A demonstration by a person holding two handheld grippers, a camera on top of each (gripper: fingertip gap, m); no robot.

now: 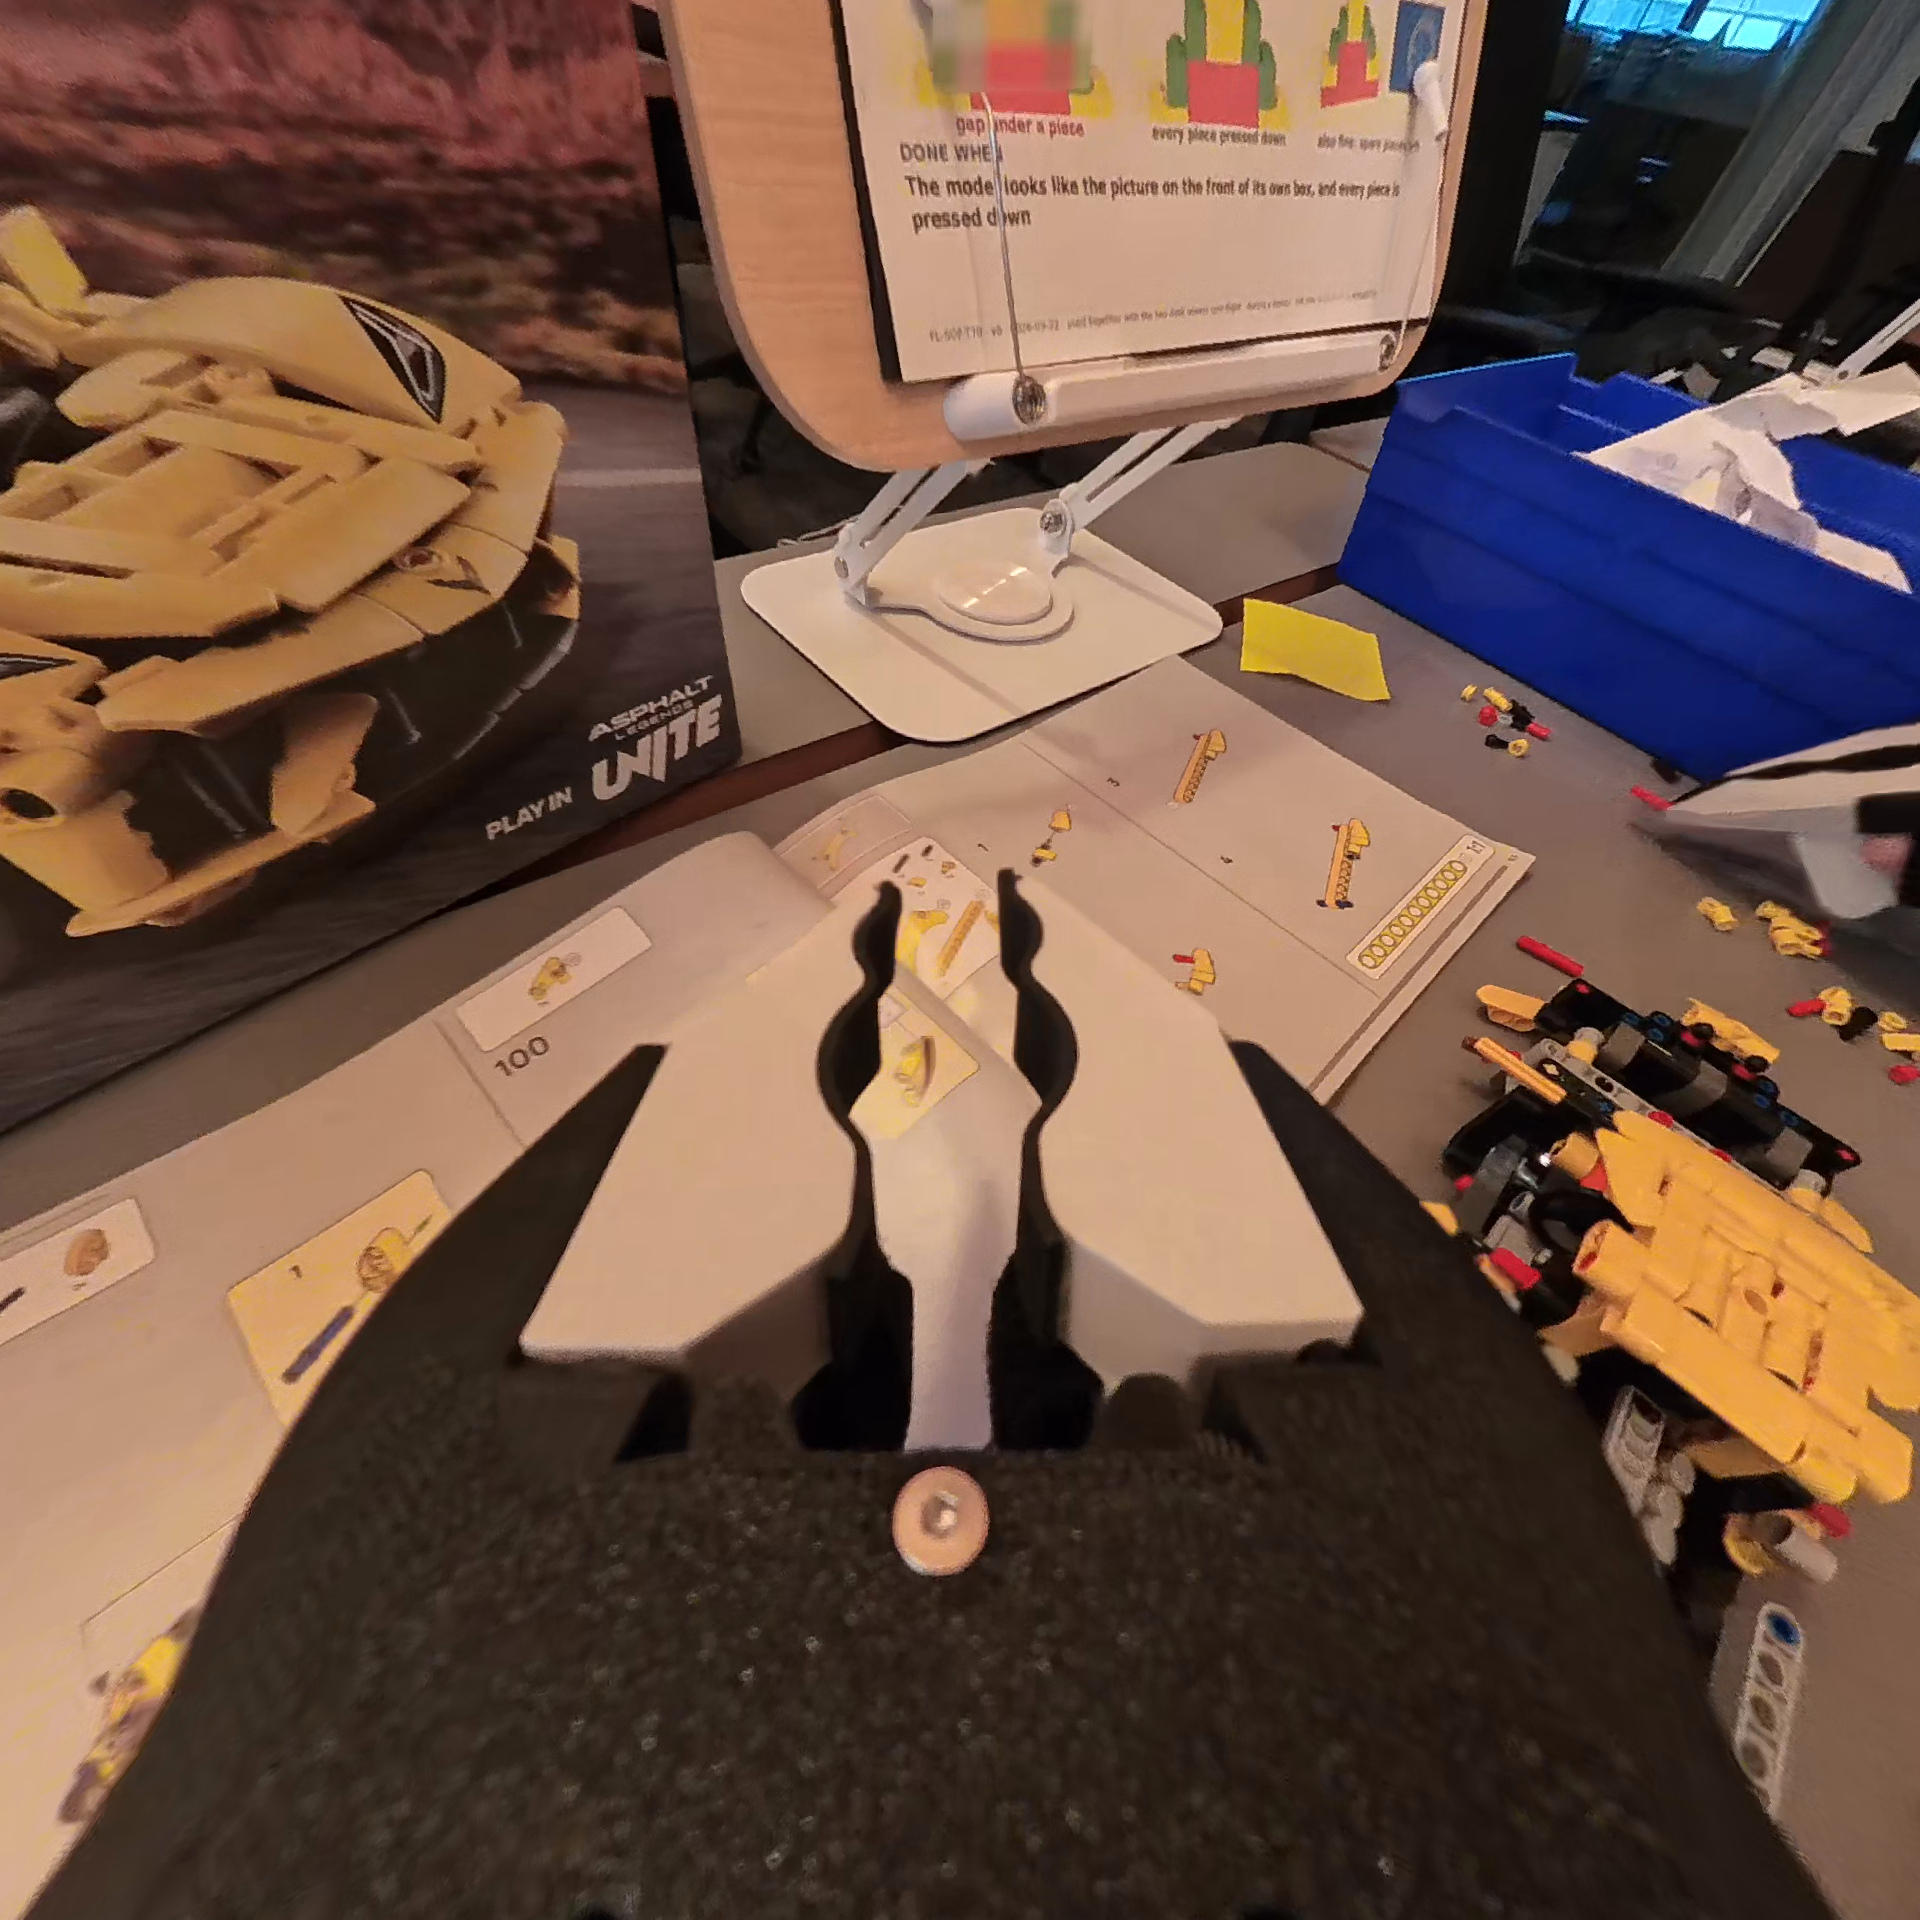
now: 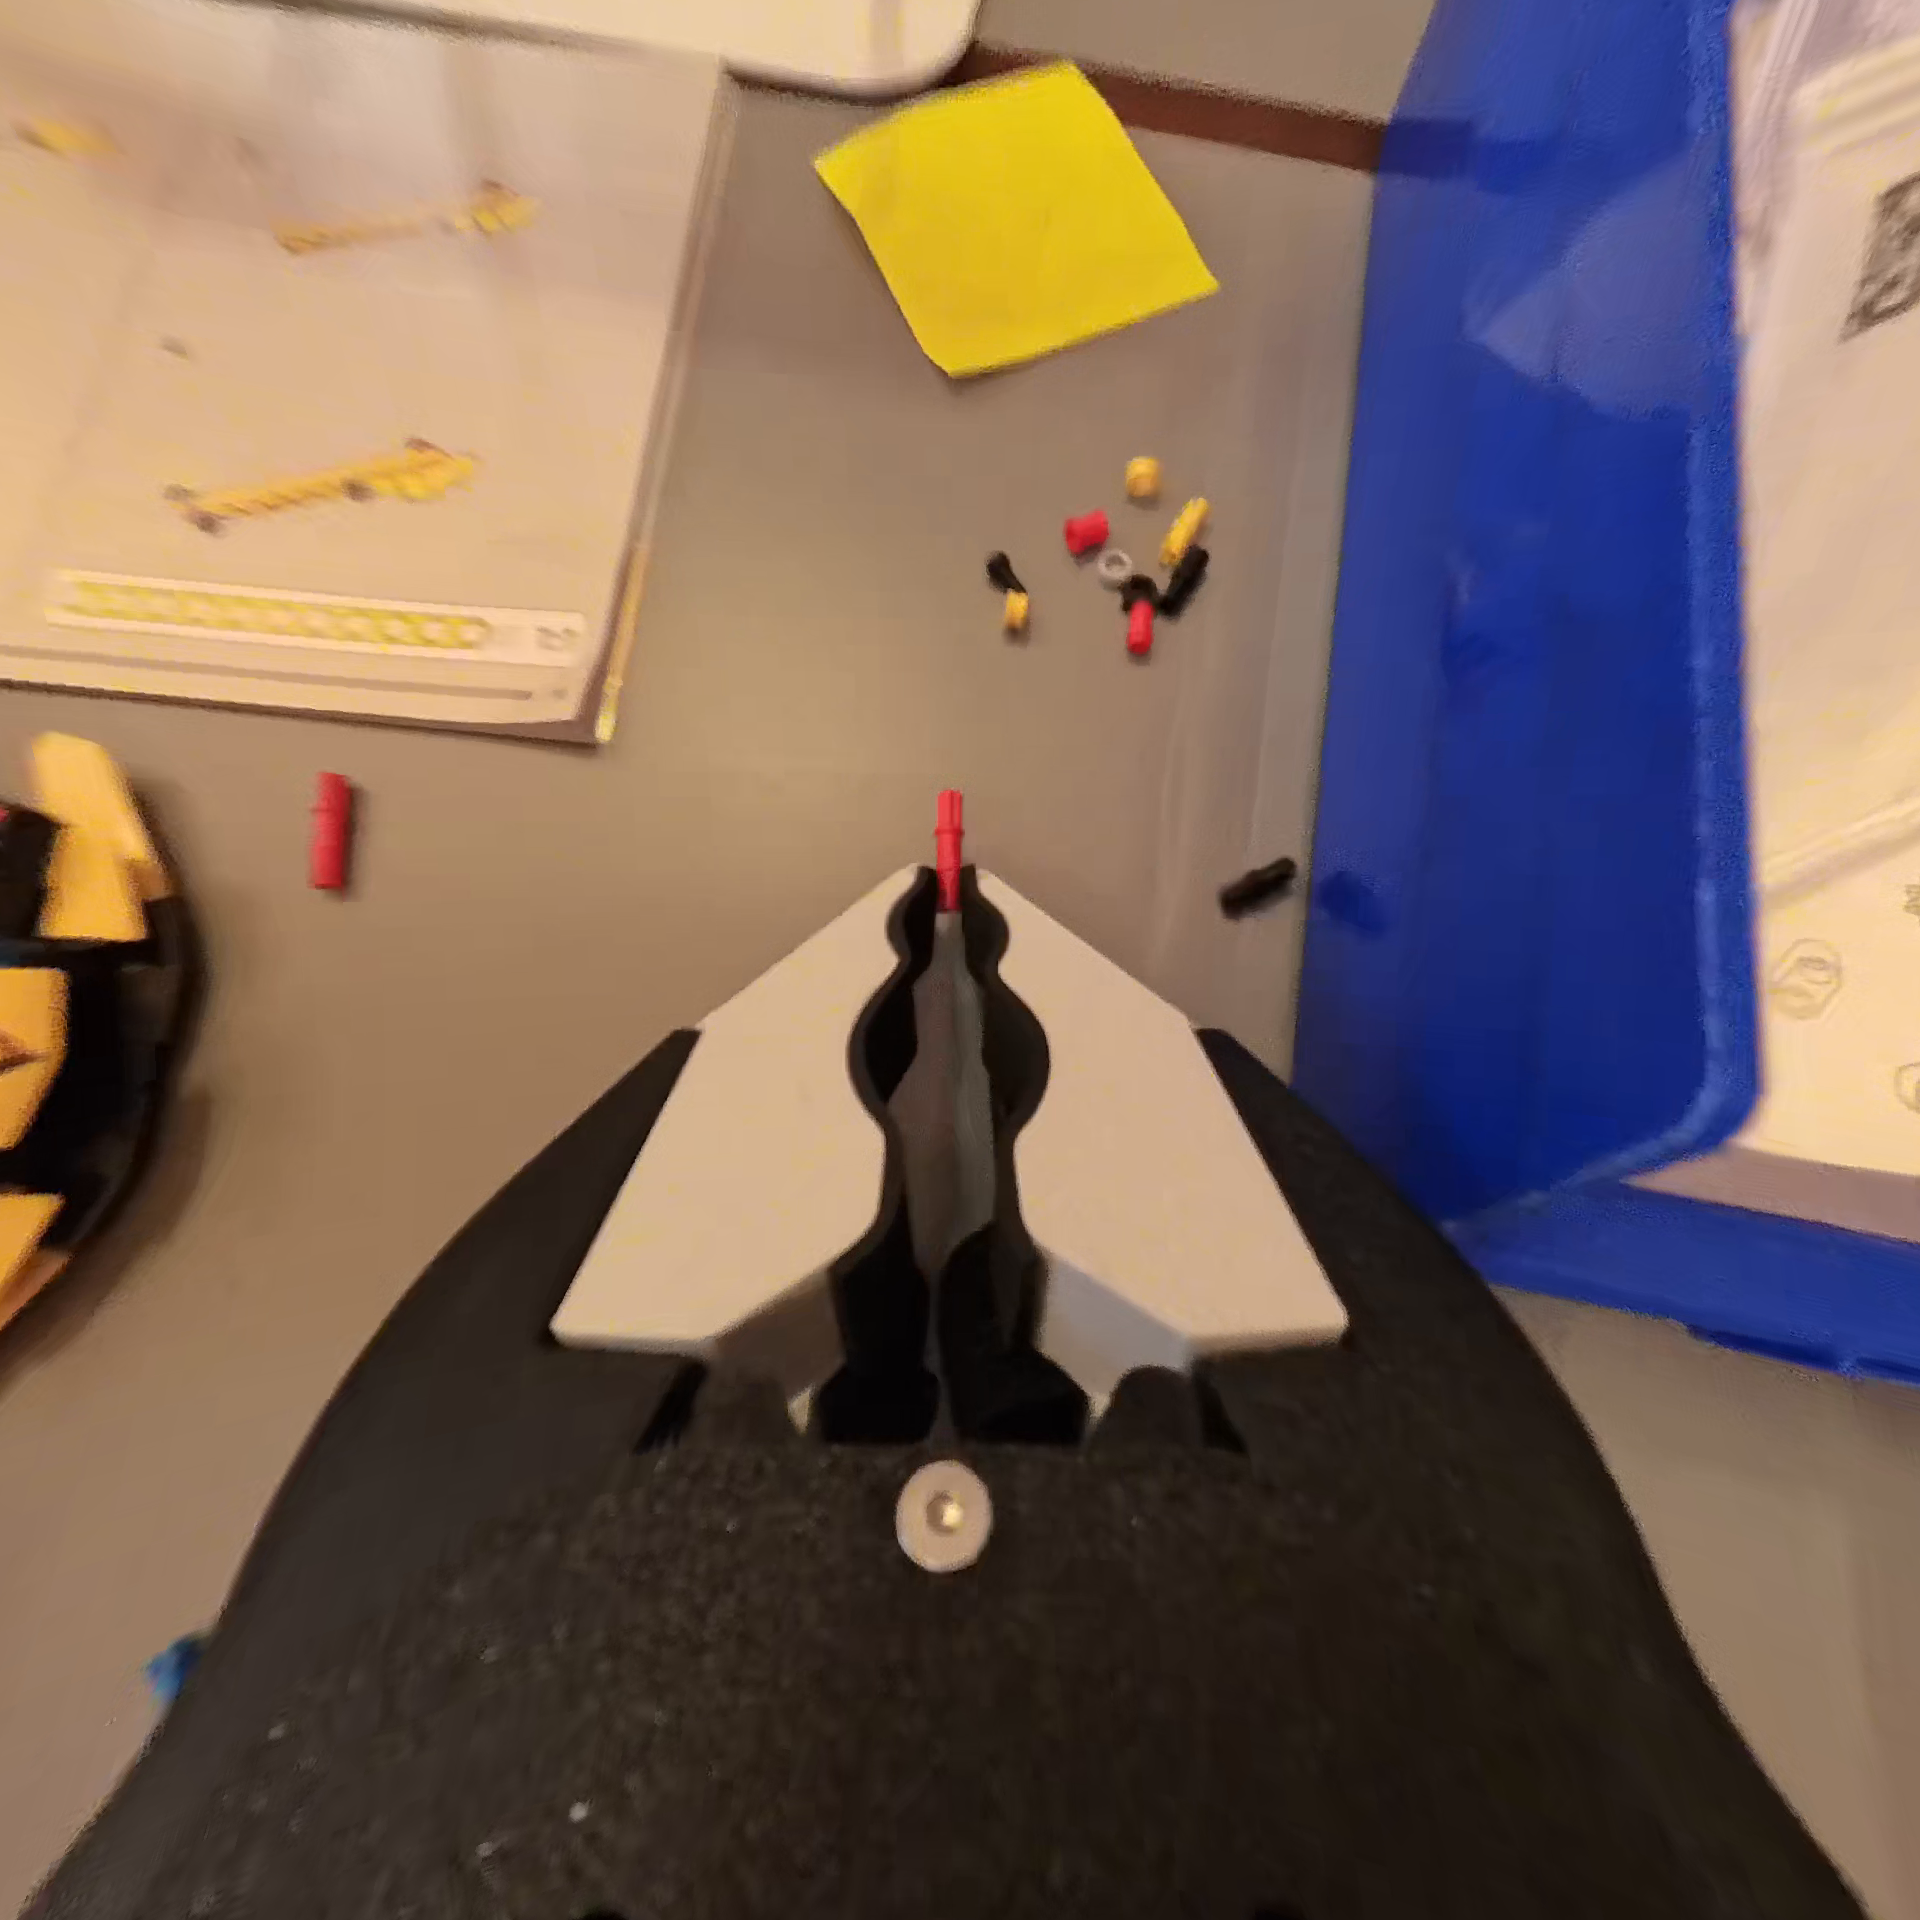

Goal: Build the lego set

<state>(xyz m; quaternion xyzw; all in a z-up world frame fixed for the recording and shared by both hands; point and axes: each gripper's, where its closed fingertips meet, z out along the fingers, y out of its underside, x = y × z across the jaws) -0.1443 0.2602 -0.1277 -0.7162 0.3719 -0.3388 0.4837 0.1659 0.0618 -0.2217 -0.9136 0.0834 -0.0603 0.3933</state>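
Observation:
My right gripper [image 2: 948, 883] is shut on a small red pin [image 2: 949, 831], which sticks out forward from the fingertips above the grey table [image 2: 831, 727]. My left gripper [image 1: 948, 888] is open with nothing between its fingers and hovers over the open instruction booklet [image 1: 1247, 852]. The partly built yellow and black car model [image 1: 1683, 1226] lies on the table to the right of the left gripper. It also shows at the left edge of the right wrist view [image 2: 62, 997]. The booklet shows at the upper left in the right wrist view [image 2: 312, 364].
A blue bin [image 2: 1538, 623] with papers stands at the right. A yellow note [image 2: 1018, 218], a cluster of small loose pieces [image 2: 1132, 551], a loose red pin [image 2: 330, 831] and a black pin [image 2: 1257, 885] lie on the table. The set's box [image 1: 312, 520] and a document stand [image 1: 987, 613] are behind. The grippers' ends are close to 40 cm from one another. The left gripper is farther from the yellow note [image 2: 1018, 218], some 35 cm, than the right, some 20 cm. It turns up in the left wrist view [image 1: 1318, 646] as well.

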